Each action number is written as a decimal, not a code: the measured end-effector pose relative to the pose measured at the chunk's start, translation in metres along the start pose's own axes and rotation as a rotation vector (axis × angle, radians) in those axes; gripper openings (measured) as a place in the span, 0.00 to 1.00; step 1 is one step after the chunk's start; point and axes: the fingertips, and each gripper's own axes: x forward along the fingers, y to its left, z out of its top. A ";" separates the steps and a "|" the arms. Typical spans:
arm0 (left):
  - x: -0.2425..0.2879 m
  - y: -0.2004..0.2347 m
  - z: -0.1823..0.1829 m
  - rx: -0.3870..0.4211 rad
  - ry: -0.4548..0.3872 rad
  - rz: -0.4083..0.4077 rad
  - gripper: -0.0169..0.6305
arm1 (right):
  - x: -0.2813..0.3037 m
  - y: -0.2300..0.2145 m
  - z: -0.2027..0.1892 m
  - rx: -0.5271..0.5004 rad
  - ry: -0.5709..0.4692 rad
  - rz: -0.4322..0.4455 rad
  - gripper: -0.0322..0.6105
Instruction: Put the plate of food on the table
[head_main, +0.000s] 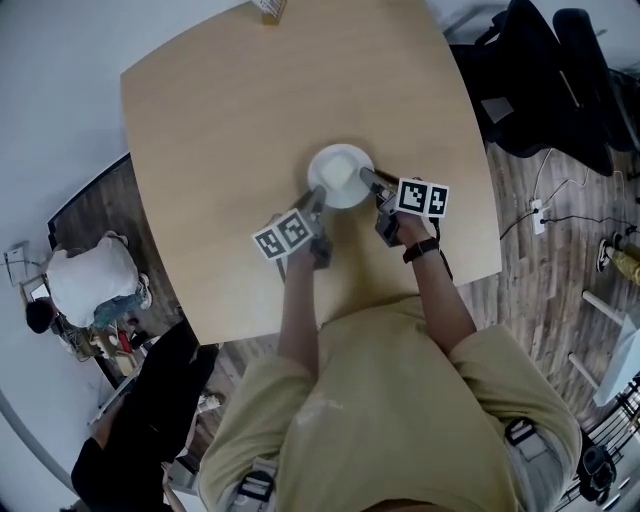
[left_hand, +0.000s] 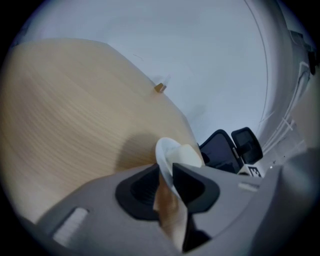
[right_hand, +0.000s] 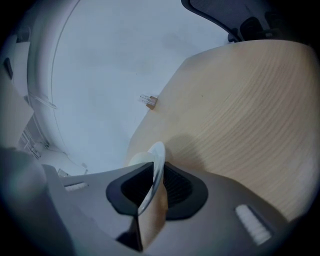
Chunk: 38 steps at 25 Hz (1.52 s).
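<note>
Nearly done: plate (head_main: 340, 175) sits on the surface (head_main: 220, 150). Left hand-held gripper (head_main: 314, 203) is slack around the rim, right hand-held gripper (head_main: 372, 181) pinches it. Next I'd release right and back both off.

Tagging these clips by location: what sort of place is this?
Probably an office or lab workspace: a wooden table, black office chairs beside it, and a power strip on the floor.

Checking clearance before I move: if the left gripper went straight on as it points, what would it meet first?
The left gripper would meet the round white plate, its rim lying between the fingers, then probably the pale food on it.
</note>
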 end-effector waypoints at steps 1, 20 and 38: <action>0.007 0.000 0.005 0.018 0.001 0.006 0.15 | 0.003 -0.003 0.007 -0.001 -0.007 -0.004 0.14; 0.095 0.003 0.084 0.208 -0.008 0.085 0.16 | 0.059 -0.029 0.089 -0.129 -0.040 -0.074 0.16; 0.145 0.009 0.107 0.345 0.056 0.221 0.21 | 0.082 -0.058 0.127 -0.222 0.046 -0.274 0.20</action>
